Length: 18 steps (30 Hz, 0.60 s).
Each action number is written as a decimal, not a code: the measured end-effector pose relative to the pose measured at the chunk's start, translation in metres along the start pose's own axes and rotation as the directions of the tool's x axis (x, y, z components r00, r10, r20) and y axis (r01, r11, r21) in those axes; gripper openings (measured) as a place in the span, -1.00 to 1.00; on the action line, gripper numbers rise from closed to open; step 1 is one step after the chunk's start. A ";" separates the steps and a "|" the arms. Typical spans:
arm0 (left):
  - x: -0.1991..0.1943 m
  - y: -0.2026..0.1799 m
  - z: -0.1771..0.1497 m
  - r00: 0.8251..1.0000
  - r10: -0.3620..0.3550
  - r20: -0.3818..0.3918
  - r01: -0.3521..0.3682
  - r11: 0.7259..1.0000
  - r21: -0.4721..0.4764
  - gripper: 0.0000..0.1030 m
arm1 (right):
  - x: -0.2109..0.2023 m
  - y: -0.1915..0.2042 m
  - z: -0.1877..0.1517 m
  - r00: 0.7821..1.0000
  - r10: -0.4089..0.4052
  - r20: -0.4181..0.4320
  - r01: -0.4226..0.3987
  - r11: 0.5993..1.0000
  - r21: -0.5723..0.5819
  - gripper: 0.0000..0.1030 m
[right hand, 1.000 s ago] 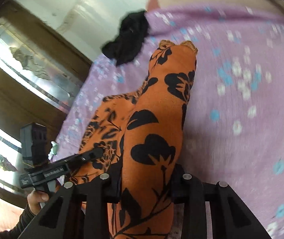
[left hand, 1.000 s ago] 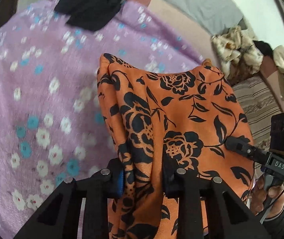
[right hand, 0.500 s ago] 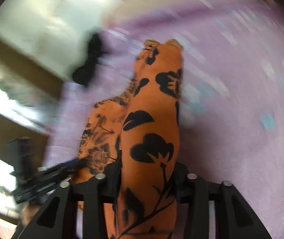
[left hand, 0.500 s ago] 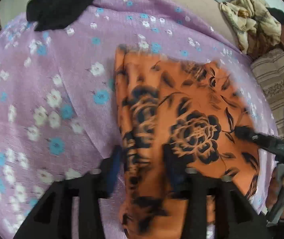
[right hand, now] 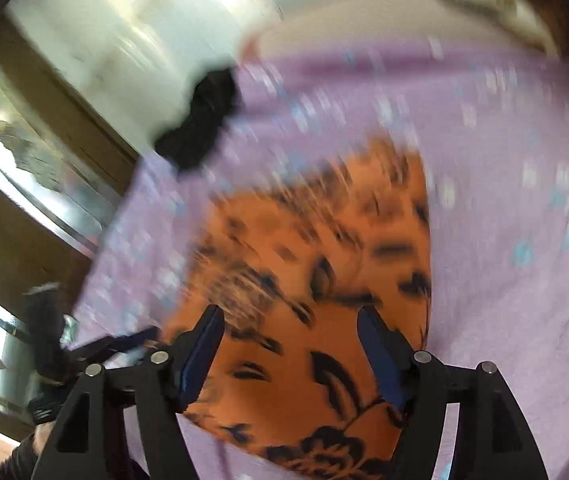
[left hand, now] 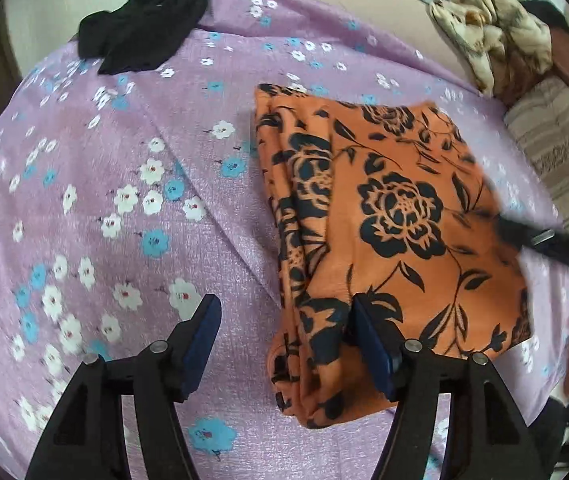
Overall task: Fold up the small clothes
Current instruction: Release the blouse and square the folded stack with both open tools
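orange floral garment lies folded on the purple sheet; both grippers' jaws are opening, released.

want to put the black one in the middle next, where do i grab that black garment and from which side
The black garment lies crumpled at the far edge of the purple floral sheet, beyond the folded orange floral cloth. Probably pinch the bunched lobe at its near left end, coming from above on the near side: that raised fold gives the fingers something to close on, unlike the flatter parts.
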<state>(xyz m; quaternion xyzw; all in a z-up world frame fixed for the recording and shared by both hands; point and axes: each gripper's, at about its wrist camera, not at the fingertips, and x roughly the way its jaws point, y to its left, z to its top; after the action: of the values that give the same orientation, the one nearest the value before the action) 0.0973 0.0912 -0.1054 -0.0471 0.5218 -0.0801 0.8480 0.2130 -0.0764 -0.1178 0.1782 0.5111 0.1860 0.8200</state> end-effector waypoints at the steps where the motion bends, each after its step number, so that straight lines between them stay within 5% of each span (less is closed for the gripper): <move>1: -0.005 0.002 -0.002 1.000 -0.006 0.000 0.006 1.000 -0.013 0.32 | -0.003 -0.001 -0.002 1.000 0.007 0.030 -0.007 1.000 0.011 0.36; 6: -0.022 0.003 -0.010 0.999 0.025 0.019 -0.025 1.000 0.016 0.35 | -0.031 0.029 -0.012 0.995 0.012 0.104 -0.005 0.998 -0.066 0.40; 10: -0.029 0.003 -0.016 0.999 0.022 0.031 -0.021 1.000 -0.019 0.35 | -0.010 0.014 -0.029 0.999 -0.015 0.039 0.017 0.999 -0.035 0.52; 16: -0.057 -0.004 -0.026 0.995 0.056 0.086 -0.056 0.998 -0.004 0.49 | -0.049 0.035 -0.035 0.990 0.000 0.140 0.010 0.998 -0.070 0.52; 18: -0.065 -0.007 -0.030 0.993 0.056 0.100 -0.056 0.998 0.000 0.52 | -0.048 0.038 -0.043 0.989 -0.002 0.149 0.014 0.997 -0.079 0.67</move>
<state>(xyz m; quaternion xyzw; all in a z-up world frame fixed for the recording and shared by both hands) 0.0413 0.0962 -0.0603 -0.0352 0.4795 -0.0545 0.8751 0.1493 -0.0625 -0.0802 0.1566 0.4415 0.1889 0.8631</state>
